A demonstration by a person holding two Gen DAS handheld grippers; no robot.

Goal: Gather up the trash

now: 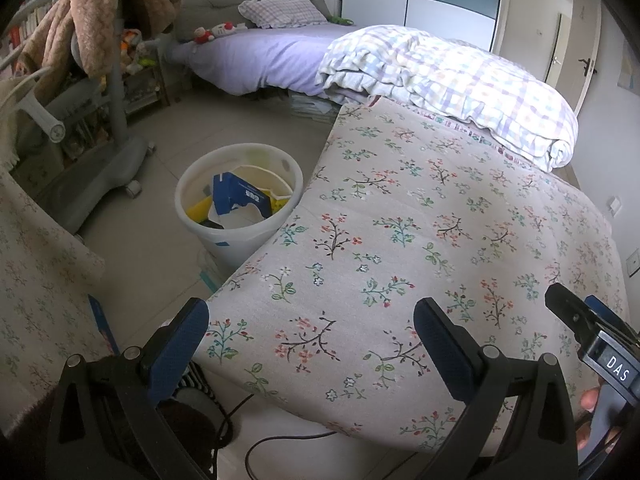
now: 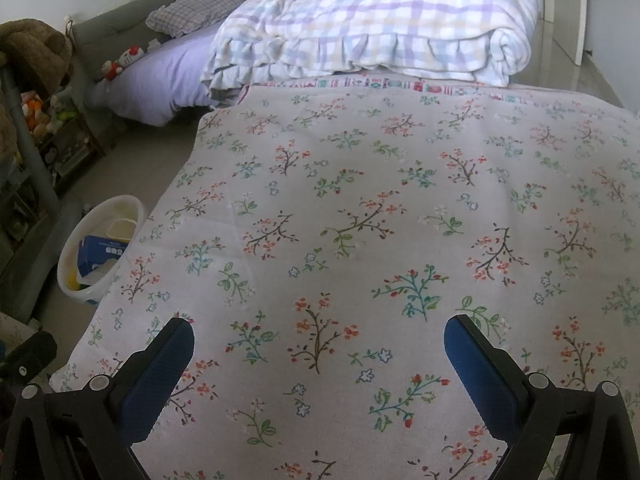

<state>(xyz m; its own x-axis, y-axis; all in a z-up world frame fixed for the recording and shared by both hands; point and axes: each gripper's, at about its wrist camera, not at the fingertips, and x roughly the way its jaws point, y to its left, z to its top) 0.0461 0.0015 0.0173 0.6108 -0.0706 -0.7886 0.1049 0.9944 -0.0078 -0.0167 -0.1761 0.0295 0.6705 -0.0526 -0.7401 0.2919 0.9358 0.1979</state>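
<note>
A white round trash bin (image 1: 239, 236) stands on the floor beside the floral-covered bed (image 1: 420, 240). It holds a blue box (image 1: 236, 196), yellow pieces (image 1: 199, 211) and white scraps. The bin also shows at the left of the right wrist view (image 2: 100, 280), with the blue box (image 2: 102, 252) inside. My left gripper (image 1: 312, 344) is open and empty, over the bed's near corner. My right gripper (image 2: 318, 360) is open and empty above the floral cover (image 2: 360, 220); its body shows at the right edge of the left wrist view (image 1: 592, 332).
A folded plaid quilt (image 1: 448, 84) lies at the far end of the bed. A grey chair (image 1: 100, 152) draped with a brown blanket stands left of the bin. A black cable (image 1: 280, 440) runs on the floor near me. A second bed with purple sheet (image 1: 256, 56) is behind.
</note>
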